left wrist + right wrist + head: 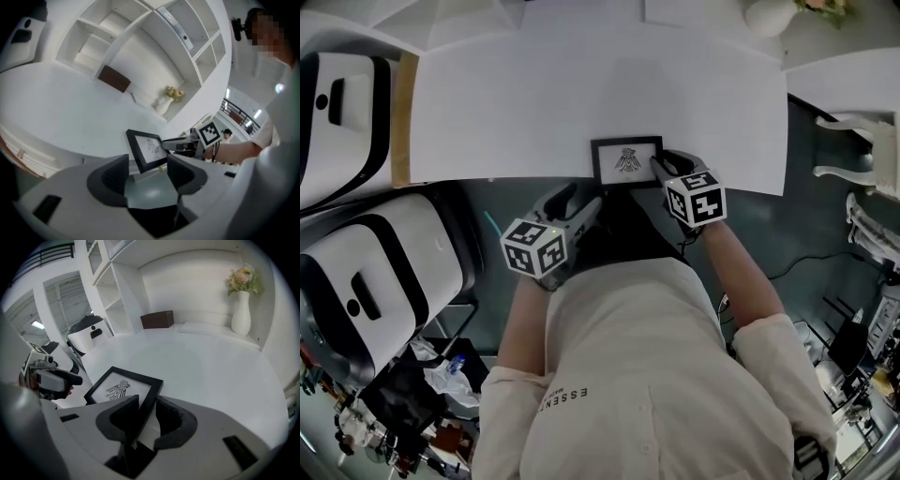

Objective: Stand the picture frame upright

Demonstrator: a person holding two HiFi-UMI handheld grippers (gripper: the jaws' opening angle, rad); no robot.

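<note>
The right gripper clamps its ribbed black jaws on the thin, black-rimmed rectangular picture frame at the smooth white table's edge. The left gripper gapes empty.

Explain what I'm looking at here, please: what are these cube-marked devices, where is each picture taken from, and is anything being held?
No robot here: a person holds a two-jaw gripper in each hand; the marker cubes belong to them. The head view looks down from the person's head; the other two come from a camera on each gripper. Near the front edge of the white table is a black picture frame with a winged-creature drawing. The right gripper is clamped on its right side. The left gripper is open and empty, the frame just ahead of it. Further back stand a white vase of flowers and a brown box.
</note>
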